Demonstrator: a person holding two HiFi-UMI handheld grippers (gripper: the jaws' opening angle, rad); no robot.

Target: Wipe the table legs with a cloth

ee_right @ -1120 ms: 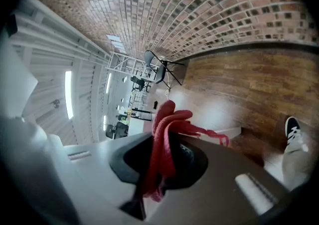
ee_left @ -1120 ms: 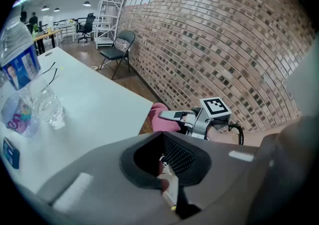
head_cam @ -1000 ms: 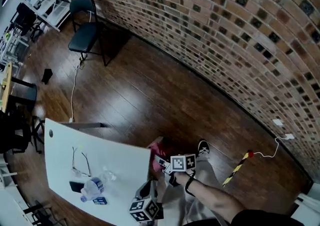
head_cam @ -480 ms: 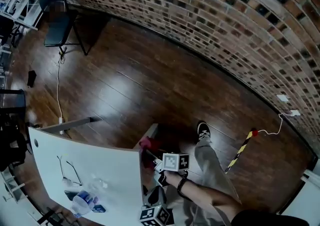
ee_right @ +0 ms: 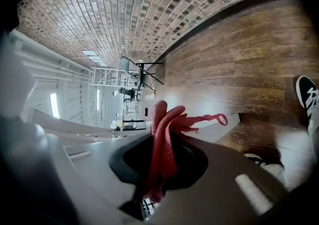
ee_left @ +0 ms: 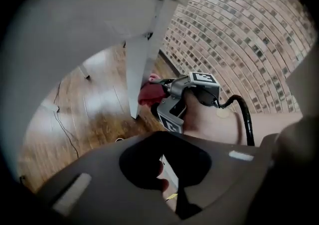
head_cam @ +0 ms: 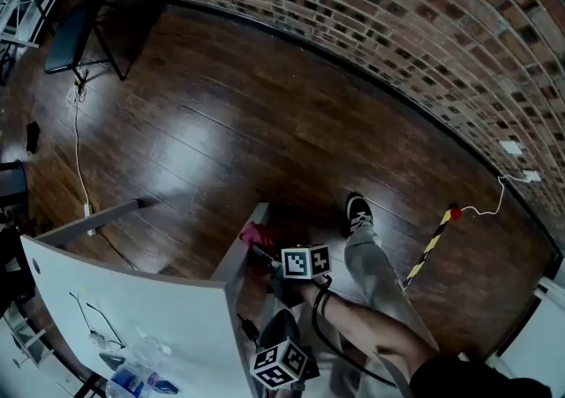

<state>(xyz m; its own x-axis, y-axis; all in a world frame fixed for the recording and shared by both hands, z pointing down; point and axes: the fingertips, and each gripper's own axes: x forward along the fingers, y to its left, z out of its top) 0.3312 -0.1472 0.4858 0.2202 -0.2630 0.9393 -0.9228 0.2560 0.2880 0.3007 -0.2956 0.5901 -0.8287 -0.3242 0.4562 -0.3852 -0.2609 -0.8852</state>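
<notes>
A white table (head_cam: 132, 299) fills the lower left of the head view, and its white leg (head_cam: 237, 251) slants down to the wooden floor. My right gripper (head_cam: 265, 251) is shut on a red cloth (head_cam: 257, 234) and holds it against that leg. In the left gripper view the cloth (ee_left: 148, 93) is pressed on the leg (ee_left: 142, 54) close to the floor, with the right gripper (ee_left: 162, 85) behind it. The right gripper view shows the cloth (ee_right: 164, 134) clamped and bunched between the jaws. My left gripper (head_cam: 281, 364) stays low beside the table, jaws together and empty (ee_left: 164, 136).
Glasses (head_cam: 93, 327) and a plastic bottle (head_cam: 132, 379) lie on the table. A black chair (head_cam: 64, 17) stands at the far left, with a cable (head_cam: 79, 140) on the floor. A brick wall (head_cam: 397, 26) curves behind. A striped yellow-black stick (head_cam: 430, 246) and the person's shoe (head_cam: 357, 211) are at the right.
The head view has swung, so the table has slid to the lower left and more of the leg shows. The right gripper keeps the red cloth on the leg, now lower on it.
</notes>
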